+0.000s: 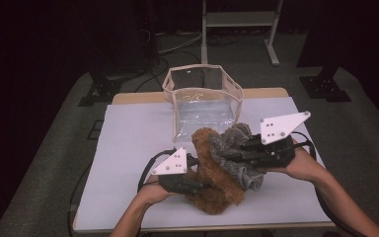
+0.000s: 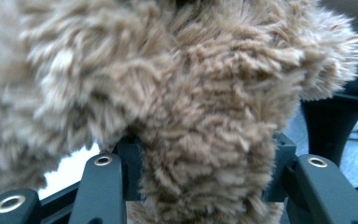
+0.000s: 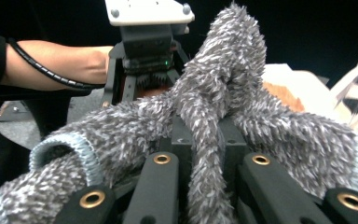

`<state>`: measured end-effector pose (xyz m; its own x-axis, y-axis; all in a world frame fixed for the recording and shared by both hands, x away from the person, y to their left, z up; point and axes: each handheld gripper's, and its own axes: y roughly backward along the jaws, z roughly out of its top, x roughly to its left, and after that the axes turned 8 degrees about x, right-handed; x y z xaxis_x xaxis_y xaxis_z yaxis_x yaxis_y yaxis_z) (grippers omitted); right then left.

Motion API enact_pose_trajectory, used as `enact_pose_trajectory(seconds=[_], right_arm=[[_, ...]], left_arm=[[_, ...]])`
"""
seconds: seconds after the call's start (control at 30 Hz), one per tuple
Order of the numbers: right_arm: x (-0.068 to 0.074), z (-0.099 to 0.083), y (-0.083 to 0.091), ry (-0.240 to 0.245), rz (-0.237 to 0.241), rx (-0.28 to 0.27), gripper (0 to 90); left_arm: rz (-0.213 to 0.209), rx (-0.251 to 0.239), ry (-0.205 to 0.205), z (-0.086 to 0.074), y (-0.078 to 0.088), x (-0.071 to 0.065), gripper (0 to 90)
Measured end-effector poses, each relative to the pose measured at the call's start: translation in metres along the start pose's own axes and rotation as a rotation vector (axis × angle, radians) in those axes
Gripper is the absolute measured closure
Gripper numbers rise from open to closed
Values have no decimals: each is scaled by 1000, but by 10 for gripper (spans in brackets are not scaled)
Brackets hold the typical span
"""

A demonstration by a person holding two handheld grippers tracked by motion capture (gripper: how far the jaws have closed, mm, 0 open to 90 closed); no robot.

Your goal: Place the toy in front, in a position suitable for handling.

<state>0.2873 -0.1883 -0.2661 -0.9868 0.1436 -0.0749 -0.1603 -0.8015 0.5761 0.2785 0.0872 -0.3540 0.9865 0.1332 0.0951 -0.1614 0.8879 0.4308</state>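
Observation:
A brown fuzzy sock (image 1: 213, 185) lies bunched on the white table cover, and my left gripper (image 1: 197, 185) comes at it from the left. In the left gripper view the brown pile (image 2: 205, 107) fills the space between my two black jaws, which pinch a fold of it. A grey fuzzy sock (image 1: 233, 148) with a pale blue cuff (image 3: 81, 149) hangs from my right gripper (image 1: 244, 152), lifted just above the brown one. A strand of grey pile (image 3: 205, 140) is squeezed between the right jaws. The left gripper (image 3: 144, 51) and its forearm show beyond.
A clear plastic pouch (image 1: 203, 96) with beige trim stands open at the back centre of the white table cover (image 1: 128, 148). A metal stand (image 1: 239, 22) rises behind the table. Dark floor surrounds it.

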Motion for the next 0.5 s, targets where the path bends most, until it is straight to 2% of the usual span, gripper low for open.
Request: enact_pose_trajectory(seconds=[0.2,0.3,0.37,0.43,0.5], right_arm=[[-5,-16,20,-38,5,56,802],[-2,-5,14,-10,13,53,801],[0,7,4,18,32,40,799],[1,10,-2,33,30,44,798],[-3,5,0,13,33,36,798]], left_arm=[[-14,4,-11,2,-2,-2,476],[-17,5,-16,6,-6,-2,476],[-14,11,-20,7,-5,-1,476],[-18,5,-10,4,-2,1,476],[-20,3,0,1,1,2,475]])
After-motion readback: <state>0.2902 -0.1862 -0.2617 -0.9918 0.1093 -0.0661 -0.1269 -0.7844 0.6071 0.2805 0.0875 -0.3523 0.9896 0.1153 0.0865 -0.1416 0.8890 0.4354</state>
